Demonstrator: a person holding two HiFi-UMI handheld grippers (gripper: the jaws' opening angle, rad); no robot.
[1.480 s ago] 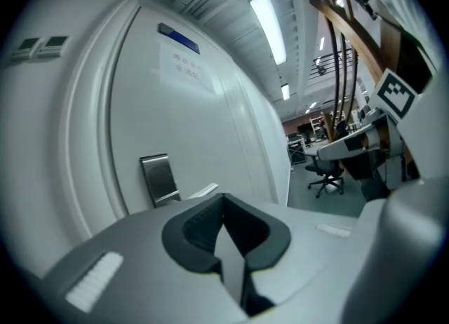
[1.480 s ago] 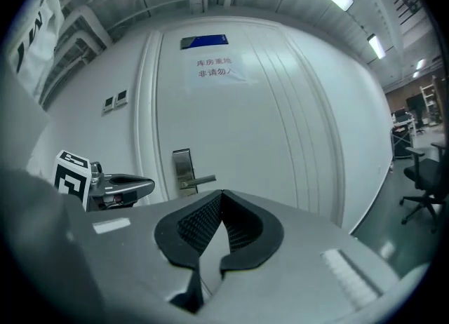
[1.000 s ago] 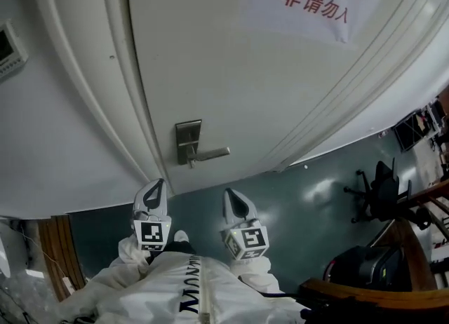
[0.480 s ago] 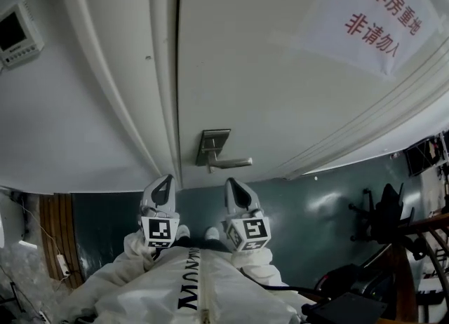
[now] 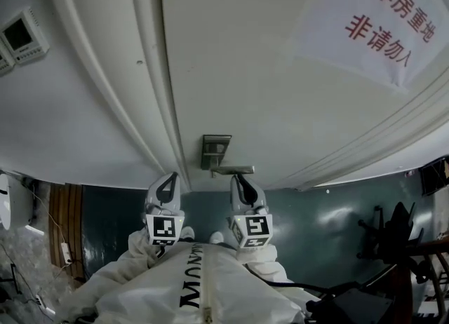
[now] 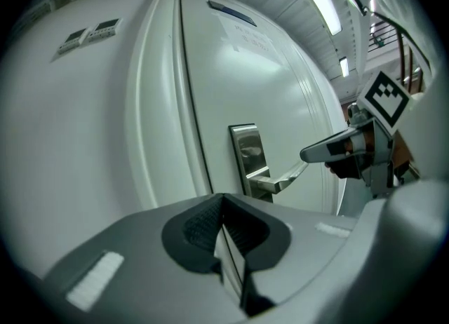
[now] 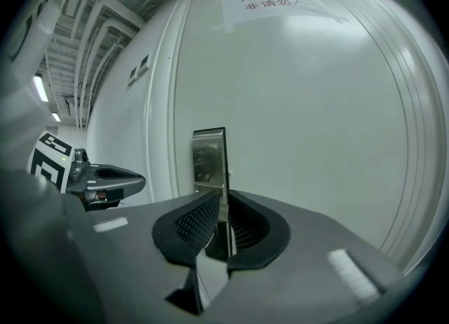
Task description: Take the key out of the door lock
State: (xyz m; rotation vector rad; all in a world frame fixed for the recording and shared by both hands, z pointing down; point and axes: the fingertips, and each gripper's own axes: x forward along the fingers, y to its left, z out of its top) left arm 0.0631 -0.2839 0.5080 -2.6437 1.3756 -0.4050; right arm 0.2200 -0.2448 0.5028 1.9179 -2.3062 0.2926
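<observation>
Right, both tools are up at the white door (image 5: pixel 266 70), side by side just under the hardware. The lock plate (image 5: pixel 215 151) is a tall, narrow rectangle of brushed silver metal set close to the door's left edge, and it reflects the room dimly. A slim silver lever handle (image 5: pixel 235 170) juts out to the right from its lower end. The key itself is too small to make out on that plate in any view.

The right tool (image 5: pixel 237 181) has its tip just beneath the lever, and its jaws are opening: a narrow dark gap shows between the ribbed pads (image 7: pixel 193 221), with nothing gripped and the plate straight ahead behind them. The left tool (image 5: pixel 168 179) sits a little to the left, level with the door's edge, jaws pressed together and empty. A paper notice (image 5: pixel 379 14) with red characters hangs at the door's upper right.
</observation>
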